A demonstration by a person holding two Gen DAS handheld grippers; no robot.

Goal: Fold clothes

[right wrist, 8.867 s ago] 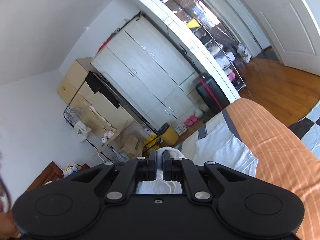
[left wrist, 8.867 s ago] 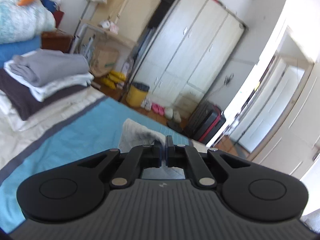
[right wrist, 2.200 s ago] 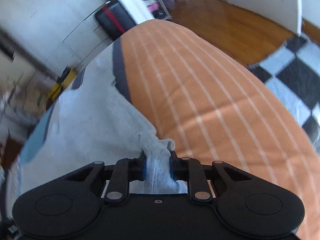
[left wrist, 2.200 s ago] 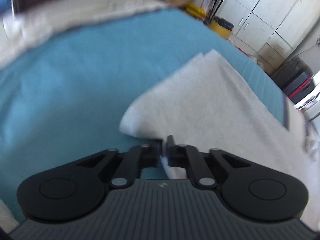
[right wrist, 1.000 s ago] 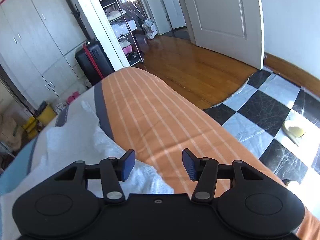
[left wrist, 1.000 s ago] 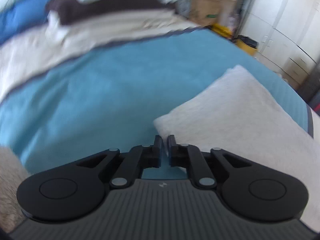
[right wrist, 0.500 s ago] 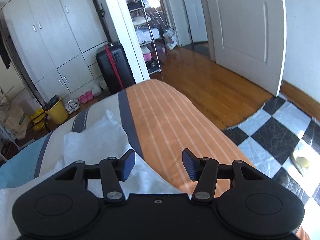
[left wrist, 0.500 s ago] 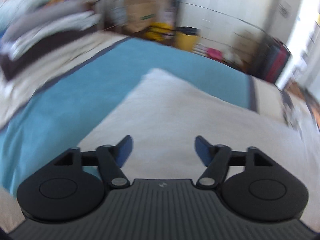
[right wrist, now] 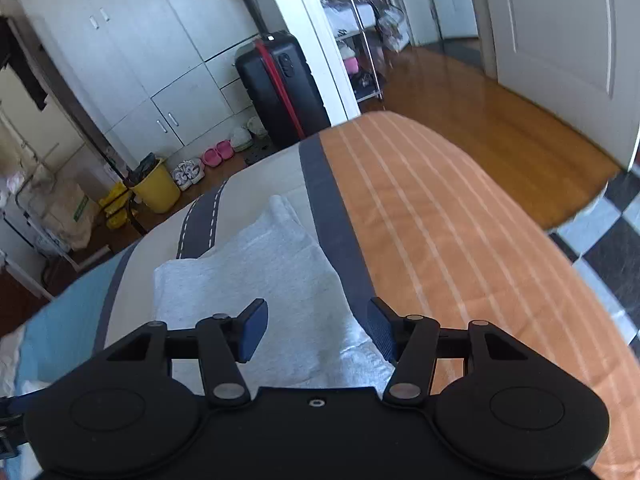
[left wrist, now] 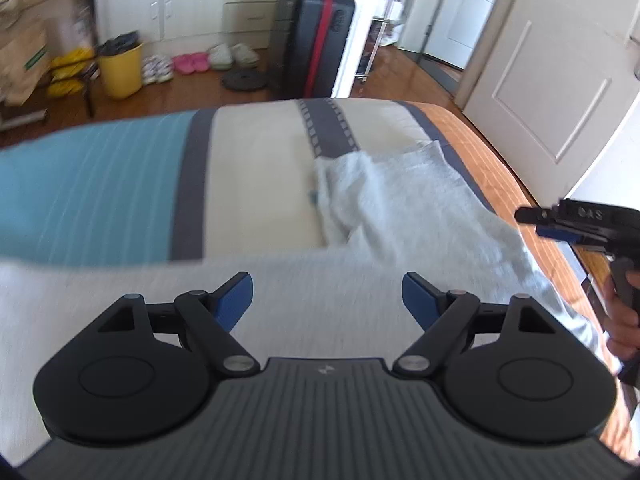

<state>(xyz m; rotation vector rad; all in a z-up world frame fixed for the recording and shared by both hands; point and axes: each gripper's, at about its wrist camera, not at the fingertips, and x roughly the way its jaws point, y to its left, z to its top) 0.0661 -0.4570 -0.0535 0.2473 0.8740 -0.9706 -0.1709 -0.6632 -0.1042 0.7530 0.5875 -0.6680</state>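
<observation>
We see left gripper (left wrist: 327, 295) and right gripper (right wrist: 317, 329) released, both empty, over grey garment (left wrist: 400, 208) on bed (left wrist: 256, 152).

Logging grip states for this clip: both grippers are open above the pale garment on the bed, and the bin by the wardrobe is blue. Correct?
Not quite. The bin is yellow, not blue, as the right wrist view shows. The rest holds: the left gripper and right gripper are both open above the pale garment on the bed.

Bright daylight from doorway; motion blur left view; fisheye-bent edges.
</observation>
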